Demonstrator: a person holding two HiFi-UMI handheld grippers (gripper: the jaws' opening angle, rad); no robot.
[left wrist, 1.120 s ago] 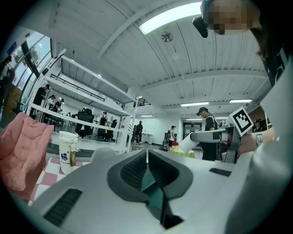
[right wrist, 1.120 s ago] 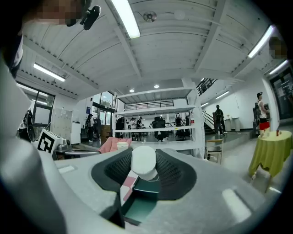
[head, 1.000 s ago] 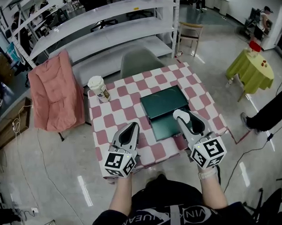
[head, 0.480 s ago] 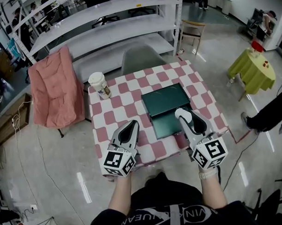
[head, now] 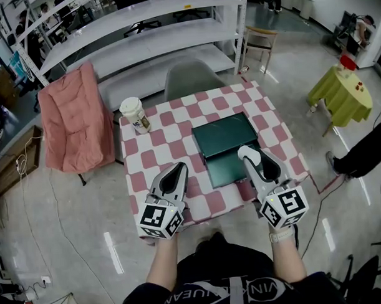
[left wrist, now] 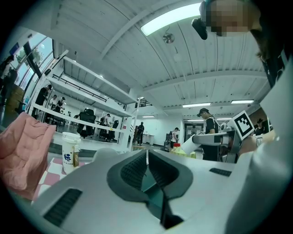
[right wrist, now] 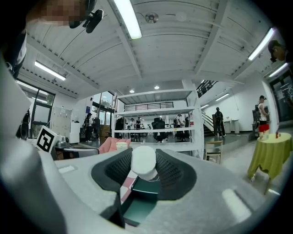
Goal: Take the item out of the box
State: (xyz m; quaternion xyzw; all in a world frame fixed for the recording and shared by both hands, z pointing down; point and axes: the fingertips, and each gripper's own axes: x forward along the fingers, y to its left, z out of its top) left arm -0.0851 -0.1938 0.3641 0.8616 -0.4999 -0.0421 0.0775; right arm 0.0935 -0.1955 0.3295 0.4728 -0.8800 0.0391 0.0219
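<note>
Presently my right gripper [head: 249, 157] is clenched on the white round item [right wrist: 143, 162], the ribbed pads pressing it from both sides, with its rounded end poking out past the tips. It hangs over the near half of the dark green box [head: 221, 138], close to that half's right edge, and under it I see green surface, so I judge it lifted clear of the box, not resting in it. My left gripper [head: 177, 172] has its jaws pressed together on nothing and sits just left of the box, over the pink-and-white checked table [head: 159, 149]. Further out from the box, a paper cup [head: 134, 115] stands well apart at the far left corner, and a pink padded chair [head: 74, 121] is beyond that on the floor. Compared with a second ago almost nothing has shifted: both grippers hold where they were, and the grasp on the item is the same. To me that reads as a pause with the item out; what remains is to carry it aside and set it down beside the box.
</note>
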